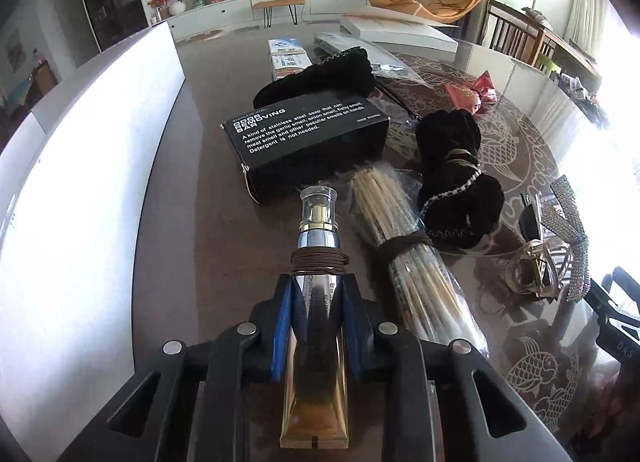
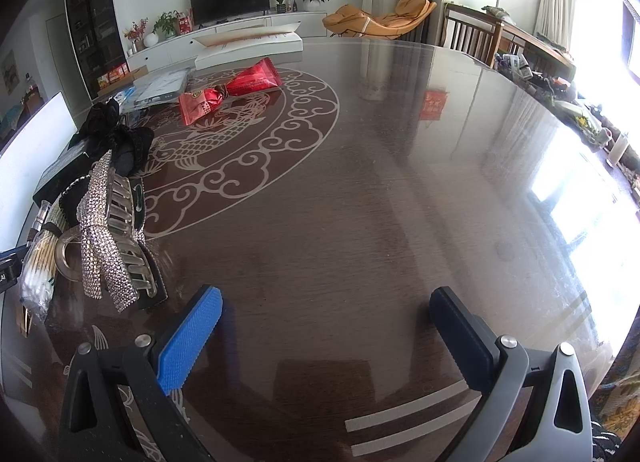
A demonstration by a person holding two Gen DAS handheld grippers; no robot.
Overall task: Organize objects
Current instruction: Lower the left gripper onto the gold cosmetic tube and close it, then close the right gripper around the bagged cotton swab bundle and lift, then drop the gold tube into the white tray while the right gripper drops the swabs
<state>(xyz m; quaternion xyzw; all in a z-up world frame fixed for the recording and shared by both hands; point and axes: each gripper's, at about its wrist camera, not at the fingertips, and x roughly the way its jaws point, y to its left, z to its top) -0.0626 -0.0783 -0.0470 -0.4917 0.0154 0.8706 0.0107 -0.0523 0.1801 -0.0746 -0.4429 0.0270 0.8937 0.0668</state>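
Note:
My left gripper is shut on a slim cosmetic tube with a clear cap, a chrome neck and a brown cord wound round it; both blue pads press its sides. Beyond its cap lies a black box with white print. To the right of the tube lies a wrapped bundle of bamboo sticks tied with a brown band. My right gripper stands open over bare table, nothing between its fingers. A rhinestone bow hair claw lies left of it.
A tall white box wall runs along the left. Black knitted scrunchies, red snack packets, a flat white box and plastic sleeves lie further back on the dark glass-topped table. The right half of the table shows only reflections.

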